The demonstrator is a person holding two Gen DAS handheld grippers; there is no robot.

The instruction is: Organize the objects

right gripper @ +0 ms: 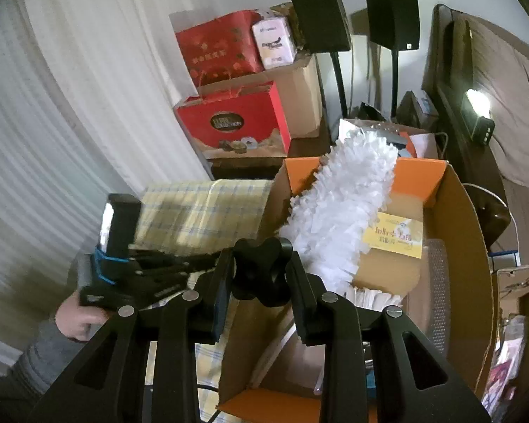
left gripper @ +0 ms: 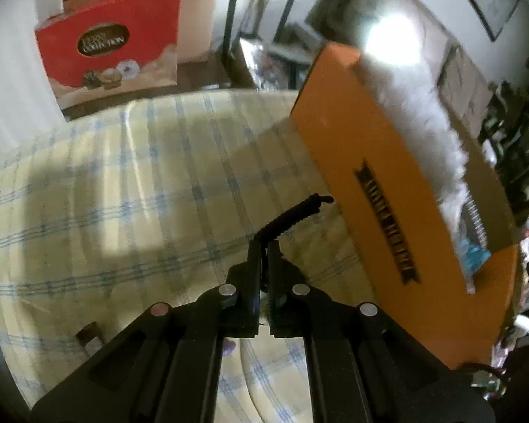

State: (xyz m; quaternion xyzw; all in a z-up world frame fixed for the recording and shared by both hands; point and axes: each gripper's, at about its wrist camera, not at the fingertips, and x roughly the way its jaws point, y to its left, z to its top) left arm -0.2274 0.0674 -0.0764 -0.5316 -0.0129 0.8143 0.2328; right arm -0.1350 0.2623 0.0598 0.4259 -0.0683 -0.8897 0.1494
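Note:
An open orange cardboard box (left gripper: pixel 377 183) stands on the checked cloth, its side facing the left wrist view. A white fluffy duster (right gripper: pixel 342 204) leans inside the orange box (right gripper: pixel 472 246), above a yellow card (right gripper: pixel 395 234). My left gripper (left gripper: pixel 264 246) is shut on a black ribbed cord (left gripper: pixel 292 216) that runs up and right to the box's side. My right gripper (right gripper: pixel 261 275) is shut on a black star-shaped knob (right gripper: pixel 261 271), held over the box's near left wall. A hand (right gripper: pixel 77 317) holds the left gripper (right gripper: pixel 187 264) just to the left.
A yellow and blue checked cloth (left gripper: pixel 123 194) covers the surface. A red chocolate bag (left gripper: pixel 113 53) stands beyond its far edge, with more boxes and two black speakers (right gripper: pixel 321 17) behind. A white curtain (right gripper: pixel 53 105) hangs on the left. Clutter fills the right side.

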